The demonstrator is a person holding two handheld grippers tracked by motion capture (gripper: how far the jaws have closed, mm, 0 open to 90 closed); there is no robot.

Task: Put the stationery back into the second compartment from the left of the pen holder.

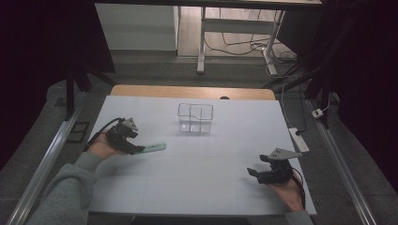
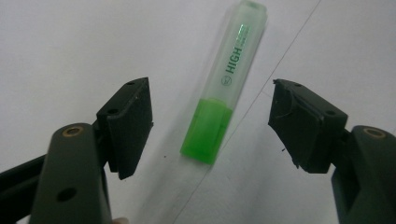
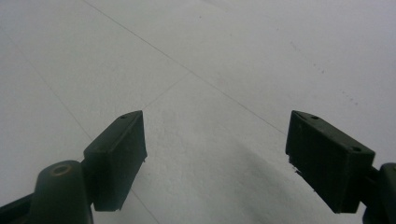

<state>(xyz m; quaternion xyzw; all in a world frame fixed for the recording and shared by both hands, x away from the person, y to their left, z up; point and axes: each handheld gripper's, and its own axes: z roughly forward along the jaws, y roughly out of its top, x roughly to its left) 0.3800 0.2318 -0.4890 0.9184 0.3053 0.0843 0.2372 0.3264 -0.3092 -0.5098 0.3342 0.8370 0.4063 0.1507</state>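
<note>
**Our left gripper is around the green pen**

We see our left gripper (image 2: 212, 116) wide open, with the green pen (image 2: 219, 93) lying between its jaws. The pads do not touch the pen; there is a gap on each side. The pen lies flat on the white table (image 1: 197, 178), at the left side, with its far end pointing right toward the middle.

Our right gripper (image 3: 215, 154) is wide open too and holds nothing. It sits near the right edge of the table, close to us.

A clear box (image 1: 195, 117) stands in the middle, toward the far edge, well apart from the pen. We have lots of bare table between the two grippers.
</note>
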